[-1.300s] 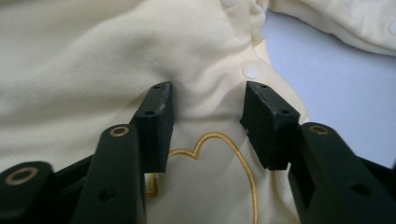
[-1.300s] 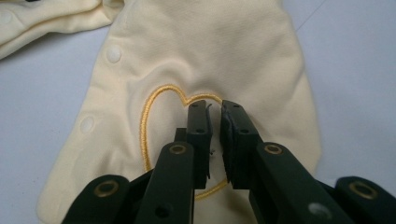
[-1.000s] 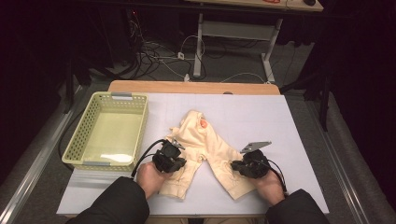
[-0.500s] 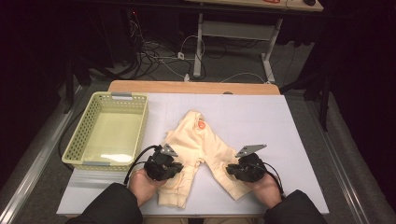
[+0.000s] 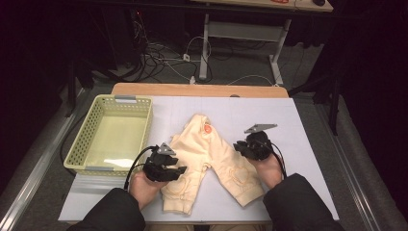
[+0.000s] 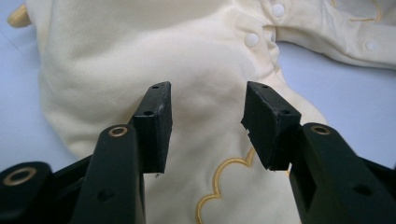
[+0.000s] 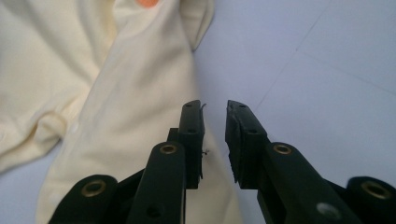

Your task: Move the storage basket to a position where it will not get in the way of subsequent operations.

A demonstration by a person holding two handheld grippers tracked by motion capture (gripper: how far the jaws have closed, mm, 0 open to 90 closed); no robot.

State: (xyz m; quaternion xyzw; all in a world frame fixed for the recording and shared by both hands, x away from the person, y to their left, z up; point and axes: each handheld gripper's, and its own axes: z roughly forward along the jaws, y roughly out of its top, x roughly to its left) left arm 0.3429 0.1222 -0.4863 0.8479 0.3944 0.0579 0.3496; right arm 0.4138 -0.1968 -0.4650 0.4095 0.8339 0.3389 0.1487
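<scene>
Both hand-held grippers [image 5: 179, 169] [image 5: 239, 147] hover over the cream baby romper [image 5: 202, 144] — left jaws just opening wide, right slightly parted, neither gripping — so a careless re-grasp may rumple it.

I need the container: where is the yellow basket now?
In the high view, the yellow basket stands at the table's left, beside the cream baby garment.
</scene>
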